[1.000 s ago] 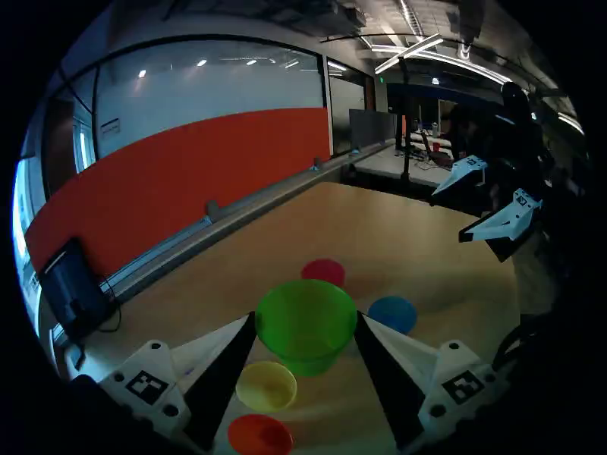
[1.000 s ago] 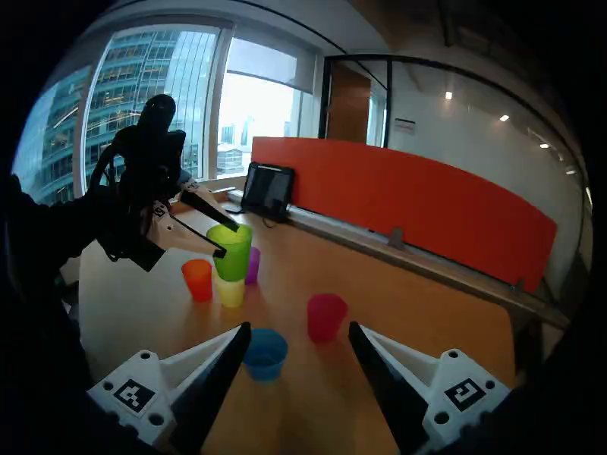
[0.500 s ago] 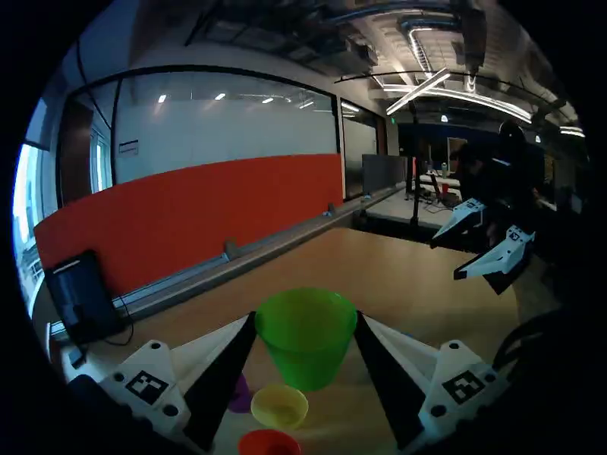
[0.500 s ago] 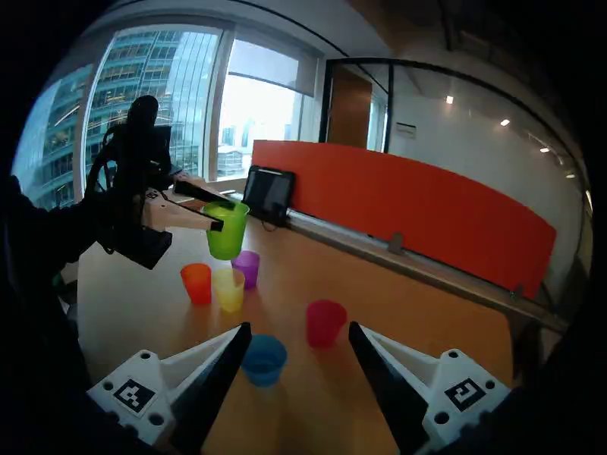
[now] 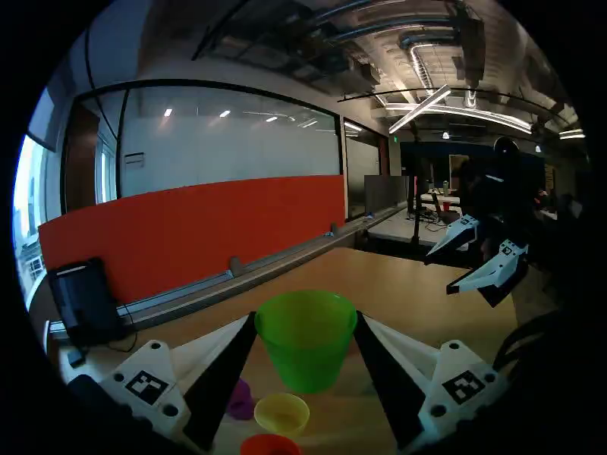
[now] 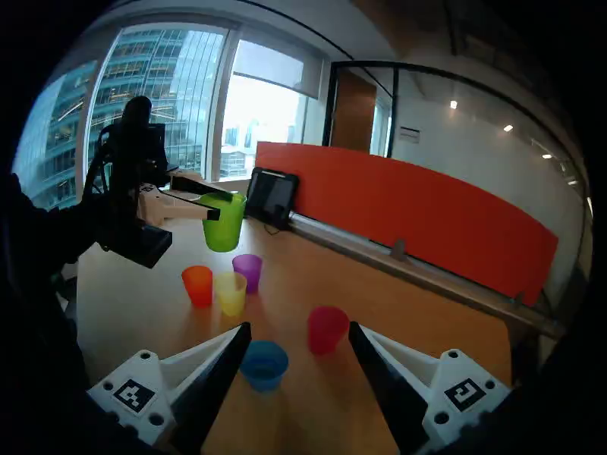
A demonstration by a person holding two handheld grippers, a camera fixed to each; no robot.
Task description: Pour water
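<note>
- Lifted higher than a second ago, the green translucent plastic cup (image 6: 224,222) now hangs well above the group of cups it was just over, at the left of the right gripper view.
- The left tool (image 5: 304,317) is clenched on this green cup (image 5: 306,349), one finger pressing each side just below the rim, at lower centre of the left gripper view.
- The cup stands about upright with its mouth up; whether it contains anything cannot be told.
- In the right gripper view the left tool (image 6: 221,206) reaches in from the left of the frame, with a dark sleeve behind it.
- Beneath the cup, on the light wooden desk (image 6: 425,356), stand a small orange plastic cup (image 6: 198,285), a yellow plastic cup (image 6: 230,293) just beside it, and a purple plastic cup (image 6: 247,272) just behind.
- The same three cups peek out at the bottom of the left gripper view: purple (image 5: 240,398), yellow (image 5: 281,414) and orange (image 5: 269,445).
- The right tool (image 6: 298,327) is released and grasps nothing, its fingers spread wide at the bottom of the frame.
- Between those fingers, on the desk, stand a blue plastic cup (image 6: 263,365) and a pink plastic cup (image 6: 327,329), apart from each other.
- In the left gripper view the right tool (image 5: 438,274) hovers above the desk (image 5: 394,288) at the right of the frame.
- A black tablet (image 6: 270,196) leans at the foot of the orange partition panel (image 6: 425,220) along the far edge of the desk.
</note>
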